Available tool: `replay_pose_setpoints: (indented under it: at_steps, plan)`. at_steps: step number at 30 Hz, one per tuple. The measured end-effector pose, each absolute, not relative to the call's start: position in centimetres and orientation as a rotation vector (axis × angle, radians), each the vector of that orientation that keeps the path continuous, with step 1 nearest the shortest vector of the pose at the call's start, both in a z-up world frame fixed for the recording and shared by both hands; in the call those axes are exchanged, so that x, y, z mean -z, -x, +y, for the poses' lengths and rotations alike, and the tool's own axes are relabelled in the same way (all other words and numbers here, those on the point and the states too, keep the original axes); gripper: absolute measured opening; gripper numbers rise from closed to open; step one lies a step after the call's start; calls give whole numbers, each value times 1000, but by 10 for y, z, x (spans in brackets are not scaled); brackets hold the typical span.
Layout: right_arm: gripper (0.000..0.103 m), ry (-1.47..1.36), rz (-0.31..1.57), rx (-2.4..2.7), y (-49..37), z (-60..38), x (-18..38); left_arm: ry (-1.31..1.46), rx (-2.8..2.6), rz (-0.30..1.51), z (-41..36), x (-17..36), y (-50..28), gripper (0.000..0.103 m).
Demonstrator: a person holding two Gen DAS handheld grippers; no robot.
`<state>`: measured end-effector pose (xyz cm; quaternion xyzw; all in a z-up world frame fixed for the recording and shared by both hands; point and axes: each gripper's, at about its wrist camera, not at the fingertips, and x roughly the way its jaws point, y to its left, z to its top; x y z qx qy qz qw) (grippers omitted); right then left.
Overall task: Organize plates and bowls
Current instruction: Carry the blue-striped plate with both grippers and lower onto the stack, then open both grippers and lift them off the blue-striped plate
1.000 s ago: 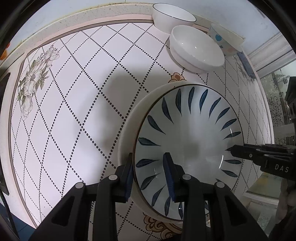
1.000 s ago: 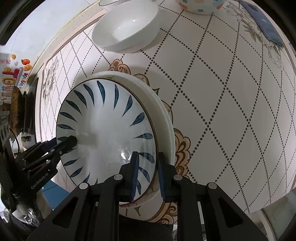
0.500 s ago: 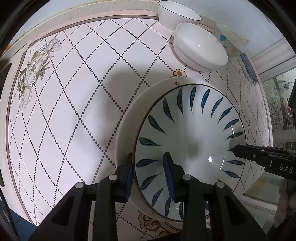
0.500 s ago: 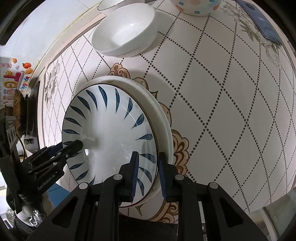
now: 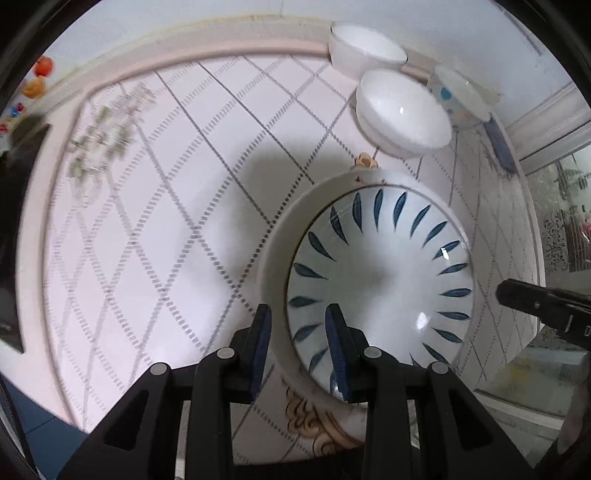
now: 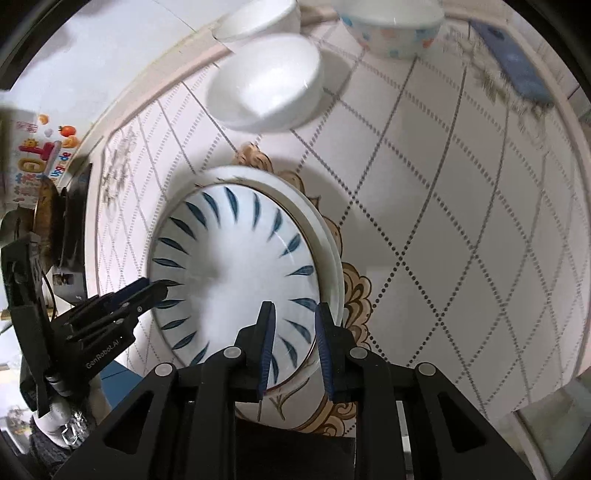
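On the tiled counter (image 5: 155, 236), white with dotted diamond lines, a plain white plate (image 5: 280, 236) sits near the front edge, right of the middle, over a gold scroll motif (image 6: 356, 295). Nested on it lies the blue-leaf plate (image 5: 380, 273), slightly smaller, its rim close inside the white plate's rim on the right side and leaving a wider white band on the left. Toward the back edge, a wide white bowl (image 5: 402, 110) stands just behind the plates, apart from them. Behind it, at the back rim of the counter, a second white bowl (image 5: 365, 50) stands; whether they touch is unclear. Just right of those sits a dotted bowl (image 6: 391, 33) with coloured spots. Further toward the back right corner a blue flat object (image 6: 517, 66) lies on the counter, blurred. At the back left, past the counter edge, a colourful sticker sheet (image 6: 33, 158) shows on the wall.

Left gripper (image 5: 299, 332): jaws spread, straddling the left rims of both plates, one finger outside the white plate, the other over the blue-leaf plate; no clear pinch. Right gripper (image 6: 293, 332): jaws spread, straddling the right rims of the stack, one finger over the blue-leaf plate, the other at the outer edge; contact cannot be told. Each gripper's tip shows in the other's view at the opposite side of the plates.
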<state>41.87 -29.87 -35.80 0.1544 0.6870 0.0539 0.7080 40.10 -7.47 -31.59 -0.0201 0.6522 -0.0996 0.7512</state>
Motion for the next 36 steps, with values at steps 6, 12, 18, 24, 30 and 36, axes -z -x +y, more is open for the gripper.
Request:
replay_pose_setpoints:
  at_steps: [6, 12, 18, 24, 30, 36]
  plan:
    - [24, -298, 1405, -172, -392, -285, 284, 51, 189, 1325, -63, 238, -368, 27]
    - [25, -237, 1300, -221, -356, -274, 219, 89, 179, 1277, -58, 191, -334, 28]
    - [25, -160, 1247, -224, -319, -268, 179, 95, 211, 1256, -61, 166, -312, 28]
    - [25, -147, 1247, -217, -291, -261, 158, 60, 277, 1214, -63, 143, -295, 28]
    - [25, -180, 1256, -179, -274, -253, 149, 62, 332, 1198, -55, 132, -290, 28]
    - [53, -225, 1247, -125, -275, -254, 143, 78, 380, 1181, -52, 135, -308, 34]
